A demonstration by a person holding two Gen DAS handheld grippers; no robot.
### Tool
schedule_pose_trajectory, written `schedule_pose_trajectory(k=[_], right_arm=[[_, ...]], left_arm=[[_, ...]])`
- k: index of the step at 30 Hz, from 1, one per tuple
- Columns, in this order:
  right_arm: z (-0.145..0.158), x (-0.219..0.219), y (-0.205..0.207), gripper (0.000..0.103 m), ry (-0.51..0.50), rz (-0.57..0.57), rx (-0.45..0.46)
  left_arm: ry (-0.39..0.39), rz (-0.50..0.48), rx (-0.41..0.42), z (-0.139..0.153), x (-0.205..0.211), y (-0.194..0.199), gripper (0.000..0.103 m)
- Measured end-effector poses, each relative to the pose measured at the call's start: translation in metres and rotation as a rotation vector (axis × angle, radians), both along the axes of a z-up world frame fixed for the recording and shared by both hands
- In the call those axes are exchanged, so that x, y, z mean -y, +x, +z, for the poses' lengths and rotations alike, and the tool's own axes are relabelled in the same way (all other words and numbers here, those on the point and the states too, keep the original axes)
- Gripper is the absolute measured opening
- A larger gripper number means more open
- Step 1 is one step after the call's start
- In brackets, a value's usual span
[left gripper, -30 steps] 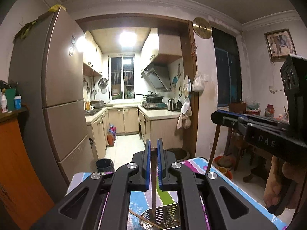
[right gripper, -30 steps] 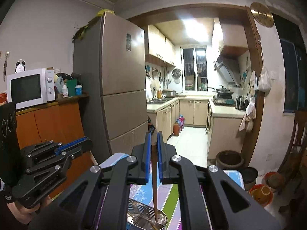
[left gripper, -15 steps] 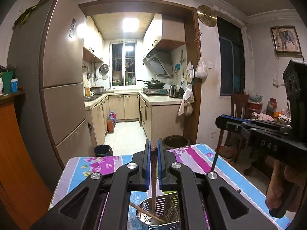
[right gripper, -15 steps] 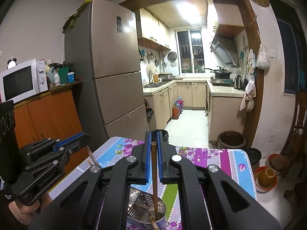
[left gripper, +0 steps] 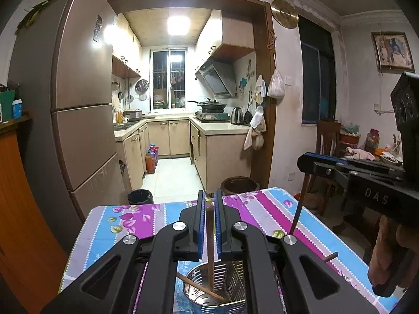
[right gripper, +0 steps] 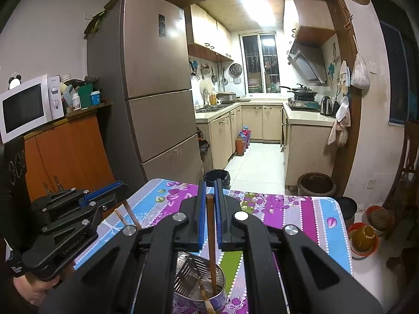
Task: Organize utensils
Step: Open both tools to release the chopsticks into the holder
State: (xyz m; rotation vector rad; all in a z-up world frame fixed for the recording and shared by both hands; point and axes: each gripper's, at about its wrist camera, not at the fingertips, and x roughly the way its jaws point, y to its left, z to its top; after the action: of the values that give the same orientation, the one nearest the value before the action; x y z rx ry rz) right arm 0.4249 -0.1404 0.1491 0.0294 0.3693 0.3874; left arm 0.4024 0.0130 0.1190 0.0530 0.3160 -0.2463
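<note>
My left gripper (left gripper: 209, 204) is shut on a brown chopstick (left gripper: 209, 251) that hangs down with its tip inside a perforated steel utensil holder (left gripper: 230, 277) on the table. Another chopstick (left gripper: 199, 286) lies slanted in the holder. My right gripper (right gripper: 209, 196) is shut on a second brown chopstick (right gripper: 211, 238), its tip down in the same holder (right gripper: 193, 287). In the left wrist view the right gripper (left gripper: 303, 161) shows at the right with its chopstick (left gripper: 298, 209).
The table has a floral striped cloth (left gripper: 262, 209) (right gripper: 288, 209). A fridge (right gripper: 152, 91) and an orange cabinet (right gripper: 65, 151) with a microwave (right gripper: 26, 104) stand to the left. A black bin (left gripper: 140, 196) and a clay pot (right gripper: 316, 183) stand beyond the table.
Both grippers have tilted down and lowered, so more of the table and the holder shows. Both chopsticks now reach deeper into the holder.
</note>
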Motion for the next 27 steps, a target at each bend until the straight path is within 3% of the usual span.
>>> schedule_pose_trajectory(k=[1,2,3,5,12,15,20,27], right_arm=[[0.002,0.002,0.001,0.011,0.003,-0.004,0.0],[0.003,0.003,0.001,0.018,0.005,-0.007,0.001],[0.004,0.004,-0.001,0.028,0.009,-0.008,0.004],[0.005,0.007,-0.003,0.037,0.013,-0.009,0.01],[0.02,0.025,-0.036,0.054,0.046,-0.04,0.048],[0.029,0.033,-0.074,0.06,0.048,-0.027,0.08],[0.025,0.046,-0.152,0.069,0.056,-0.01,0.136],[-0.029,0.049,-0.247,0.071,0.025,0.01,0.136]], left_arm=[[0.002,0.004,0.0,0.0,0.0,0.0,0.02],[0.002,0.012,0.006,0.0,-0.001,-0.001,0.035],[-0.002,0.02,0.012,0.001,-0.002,-0.002,0.04],[-0.003,0.029,0.015,0.002,-0.003,-0.003,0.04],[-0.015,0.058,0.035,0.008,-0.017,-0.035,0.045],[-0.016,0.068,0.078,0.007,-0.029,-0.078,0.057],[0.001,0.081,0.142,-0.01,-0.052,-0.172,0.065],[0.0,0.094,0.115,-0.064,-0.077,-0.282,0.07]])
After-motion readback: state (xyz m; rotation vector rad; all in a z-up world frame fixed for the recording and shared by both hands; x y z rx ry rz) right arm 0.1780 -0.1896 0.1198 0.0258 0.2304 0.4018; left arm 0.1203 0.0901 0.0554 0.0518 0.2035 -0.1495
